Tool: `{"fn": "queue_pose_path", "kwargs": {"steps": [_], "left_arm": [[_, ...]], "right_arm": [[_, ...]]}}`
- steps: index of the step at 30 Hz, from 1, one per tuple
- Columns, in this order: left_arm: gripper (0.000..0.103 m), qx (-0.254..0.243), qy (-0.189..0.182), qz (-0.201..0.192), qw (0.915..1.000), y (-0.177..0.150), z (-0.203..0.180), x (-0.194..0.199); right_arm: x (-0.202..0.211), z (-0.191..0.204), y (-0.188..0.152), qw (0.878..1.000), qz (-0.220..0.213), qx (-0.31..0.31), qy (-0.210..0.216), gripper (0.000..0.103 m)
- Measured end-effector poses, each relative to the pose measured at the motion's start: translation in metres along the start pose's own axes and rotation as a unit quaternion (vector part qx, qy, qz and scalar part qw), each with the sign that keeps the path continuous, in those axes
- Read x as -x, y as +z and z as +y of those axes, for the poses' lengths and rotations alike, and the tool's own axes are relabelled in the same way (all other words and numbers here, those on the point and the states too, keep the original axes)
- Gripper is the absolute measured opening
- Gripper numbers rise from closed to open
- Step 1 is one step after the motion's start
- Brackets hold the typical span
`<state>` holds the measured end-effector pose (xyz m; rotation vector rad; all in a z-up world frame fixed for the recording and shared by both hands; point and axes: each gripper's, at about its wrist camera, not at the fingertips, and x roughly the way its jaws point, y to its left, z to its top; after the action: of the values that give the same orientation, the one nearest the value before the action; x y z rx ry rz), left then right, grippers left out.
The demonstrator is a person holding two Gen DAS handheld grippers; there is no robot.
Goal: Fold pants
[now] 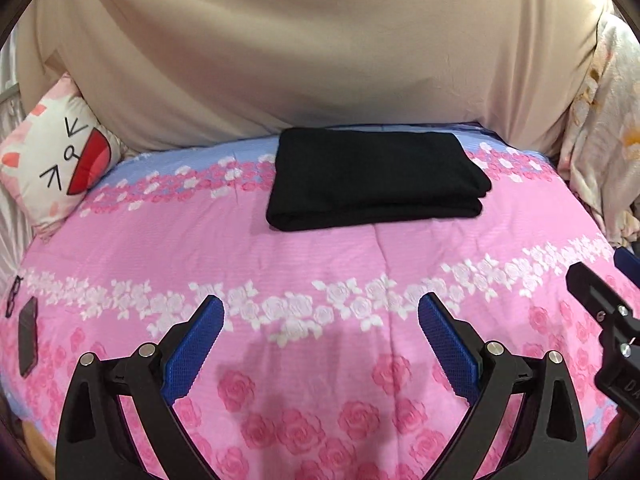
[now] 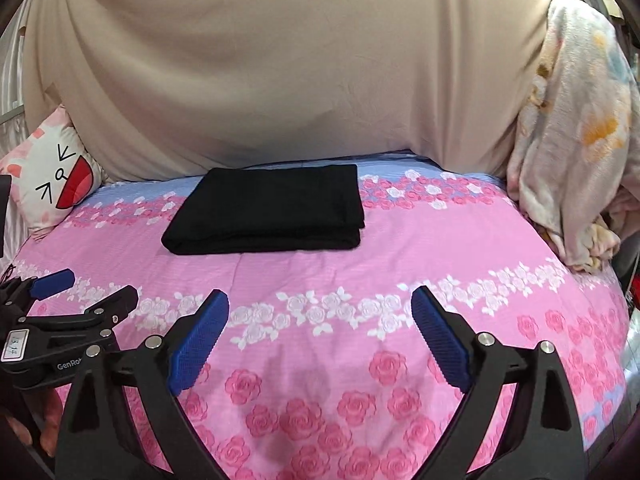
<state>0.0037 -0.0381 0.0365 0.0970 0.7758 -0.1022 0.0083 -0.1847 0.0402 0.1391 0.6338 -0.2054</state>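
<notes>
Black pants (image 1: 376, 178) lie folded in a flat rectangle on the far part of the bed (image 1: 304, 256), near the beige sheet (image 1: 304, 48). Left tongs (image 1: 320, 312) and right tongs (image 2: 320, 306) both released, hovering side by side above the near bedspread, grasping nothing.

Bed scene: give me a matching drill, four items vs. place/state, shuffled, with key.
Items:
1. black pants
2. cat-face pillow
3. floral blanket
4. left tongs

Place or state:
A. heaped at the bed's right edge
B. open, empty, above the pink rose bedspread
C. folded into a flat rectangle near the far side of the bed
D. propped at the bed's far left corner

Pairs: 1-C, 2-D, 3-A, 4-B
</notes>
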Motion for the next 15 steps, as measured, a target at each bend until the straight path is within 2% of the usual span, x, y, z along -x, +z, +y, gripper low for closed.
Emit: {"fn": "queue_pose_path", "kwargs": {"steps": [15], "left_arm": [[0.096,0.004,-0.003,0.017,0.9998,-0.0078,-0.0054,0.0040]], "right_arm": [[0.0054,-0.0057,-0.0077,1.000,0.011,-0.009,-0.007,0.091]]}}
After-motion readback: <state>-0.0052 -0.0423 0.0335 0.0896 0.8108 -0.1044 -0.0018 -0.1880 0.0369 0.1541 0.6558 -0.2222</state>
